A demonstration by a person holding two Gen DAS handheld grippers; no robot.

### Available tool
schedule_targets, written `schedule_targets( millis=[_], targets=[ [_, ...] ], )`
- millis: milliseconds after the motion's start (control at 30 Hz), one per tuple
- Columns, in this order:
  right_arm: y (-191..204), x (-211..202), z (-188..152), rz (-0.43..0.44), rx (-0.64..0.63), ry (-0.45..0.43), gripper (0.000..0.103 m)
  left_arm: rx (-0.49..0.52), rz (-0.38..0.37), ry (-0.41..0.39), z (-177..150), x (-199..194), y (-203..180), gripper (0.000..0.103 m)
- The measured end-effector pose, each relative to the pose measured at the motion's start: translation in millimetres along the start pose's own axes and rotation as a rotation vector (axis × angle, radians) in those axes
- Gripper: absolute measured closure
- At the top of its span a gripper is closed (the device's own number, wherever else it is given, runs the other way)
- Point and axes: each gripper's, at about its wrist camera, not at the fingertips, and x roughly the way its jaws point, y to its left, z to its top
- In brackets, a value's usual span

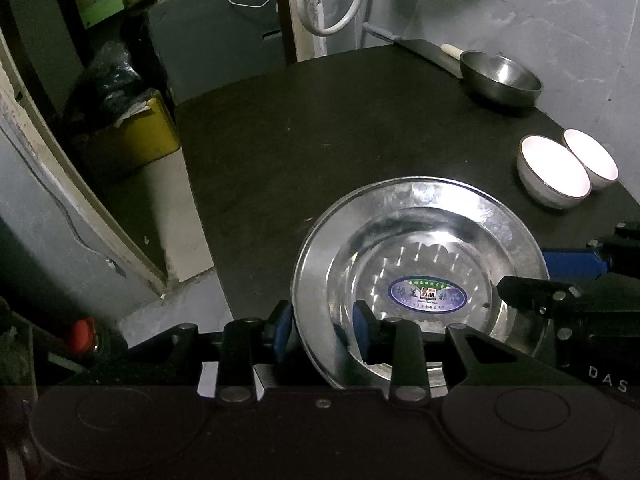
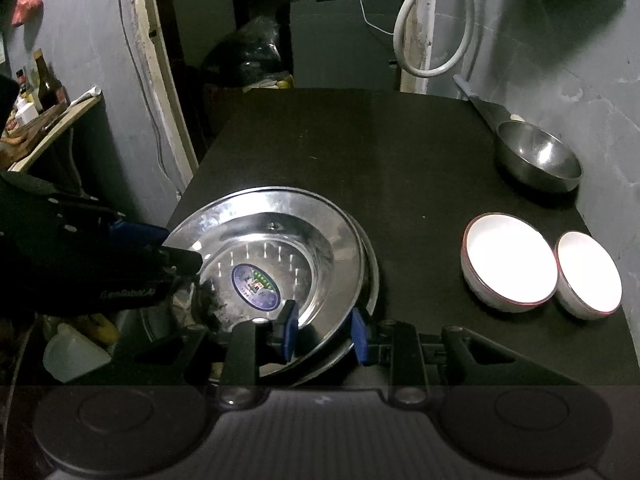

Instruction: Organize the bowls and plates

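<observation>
A shiny steel plate (image 1: 420, 248) (image 2: 280, 232) with an oval sticker lies near the front left corner of the black table (image 1: 300, 140) (image 2: 400, 160). It rests slightly askew on a second steel plate whose rim (image 2: 374, 280) shows at the right. My left gripper (image 1: 323, 324) (image 2: 176, 254) straddles the plate's left rim, blue pads against it. My right gripper (image 2: 325, 332) (image 1: 536, 276) straddles the near rim the same way. Two white bowls (image 1: 554, 172) (image 2: 508, 264) stand side by side at the right. A steel bowl (image 1: 500, 76) (image 2: 538, 156) sits further back.
A knife (image 1: 416, 50) (image 2: 484, 106) lies at the back right against the wall. A white hose (image 1: 332, 0) hangs behind the table. Left of the table are a yellow bin (image 1: 148, 132), a door frame and a shelf with bottles (image 2: 40, 92).
</observation>
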Motion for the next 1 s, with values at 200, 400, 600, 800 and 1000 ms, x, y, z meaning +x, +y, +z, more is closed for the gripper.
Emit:
schedule_targets(
  millis=[200, 400, 600, 800, 1000],
  targets=[
    [4.0, 0.7, -2.2, -0.004, -0.024, -0.003, 0.057, -0.02, -0.007, 0.002, -0.1, 0.4, 1.7, 0.067],
    [0.9, -1.2, -4.2, 0.012, -0.008, -0.003, 0.031, -0.087, -0.015, -0.016, 2.0, -5.4, 7.0, 0.026],
    [-19.0, -15.7, -9.6, 0.001, 0.059, -0.038, 0.001, -0.153, 0.014, -0.058, 11.2, -14.9, 8.9, 0.001],
    [-51.0, -34.8, -28.9, -0.026, 0.172, -0.049, 0.0, -0.148, -0.013, -0.099, 30.0, -18.9, 1.2, 0.001],
    [-79.6, -45.8, -53.1, -0.054, 0.288, -0.028, 0.0, -0.133, -0.034, -0.129, 38.0, -18.9, -13.7, 0.001]
  ],
)
